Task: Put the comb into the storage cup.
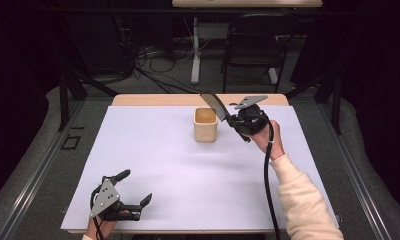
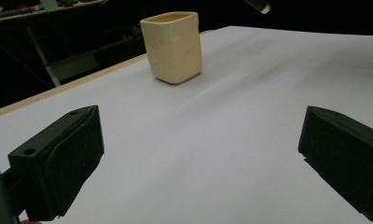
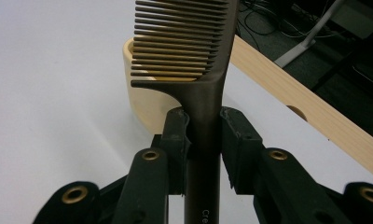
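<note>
A cream square cup stands upright on the white table sheet, toward the back middle; it also shows in the left gripper view and behind the comb in the right gripper view. My right gripper is shut on the handle of a dark comb, which slants up over the cup's right rim. In the right gripper view the comb stands between both pads, teeth to the left. My left gripper rests open near the front left corner, nothing between its fingers.
The wooden table edge runs along the back of the sheet. Behind it stand a dark chair, a white table leg and floor cables. A cable trails from my right gripper along the sleeve.
</note>
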{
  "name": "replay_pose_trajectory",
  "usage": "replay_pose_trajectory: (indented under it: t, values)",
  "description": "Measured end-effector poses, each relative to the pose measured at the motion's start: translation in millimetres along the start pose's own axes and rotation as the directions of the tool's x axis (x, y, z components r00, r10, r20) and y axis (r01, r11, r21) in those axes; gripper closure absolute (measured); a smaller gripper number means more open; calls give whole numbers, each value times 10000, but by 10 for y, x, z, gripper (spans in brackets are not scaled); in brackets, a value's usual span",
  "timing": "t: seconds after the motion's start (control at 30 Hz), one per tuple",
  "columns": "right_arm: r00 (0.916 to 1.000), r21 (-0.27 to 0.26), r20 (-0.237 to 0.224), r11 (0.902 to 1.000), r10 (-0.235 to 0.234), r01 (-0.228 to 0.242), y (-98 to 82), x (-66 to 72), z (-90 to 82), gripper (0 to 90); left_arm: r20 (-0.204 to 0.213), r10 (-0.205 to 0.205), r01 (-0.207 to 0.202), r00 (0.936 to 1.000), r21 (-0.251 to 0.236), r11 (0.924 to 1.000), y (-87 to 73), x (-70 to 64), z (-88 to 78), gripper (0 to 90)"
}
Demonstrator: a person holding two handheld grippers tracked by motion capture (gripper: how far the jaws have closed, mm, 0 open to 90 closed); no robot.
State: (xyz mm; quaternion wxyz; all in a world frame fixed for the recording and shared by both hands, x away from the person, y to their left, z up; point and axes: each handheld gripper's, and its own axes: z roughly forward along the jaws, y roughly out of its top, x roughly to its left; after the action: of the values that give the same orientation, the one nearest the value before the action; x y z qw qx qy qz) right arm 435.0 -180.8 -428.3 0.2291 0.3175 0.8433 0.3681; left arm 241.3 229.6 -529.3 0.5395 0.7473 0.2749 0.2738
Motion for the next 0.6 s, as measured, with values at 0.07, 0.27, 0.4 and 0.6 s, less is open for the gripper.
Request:
replay_pose_trajectory:
  t: [0.07, 0.27, 0.4, 0.6]
  values:
    - [10000, 6, 3, 10000, 21, -21, 12, 2, 4, 724, 20, -10, 10, 10000, -1, 10000, -1, 0, 0, 1]
    - [10000, -6, 26, 10000, -3, 3, 51, -1, 18, 724, 6, -26, 27, 10000, -10, 10000, -1, 2, -1, 1]
    - [10000, -7, 46, 10000, -8, 8, 80, -5, 23, 724, 14, -8, 8, 10000, -17, 10000, 0, 1, -1, 0]
    - [10000, -82, 30, 10000, -34, 35, 144, -13, 20, 724, 28, -33, 33, 10000, -18, 10000, -1, 1, 2, 0]
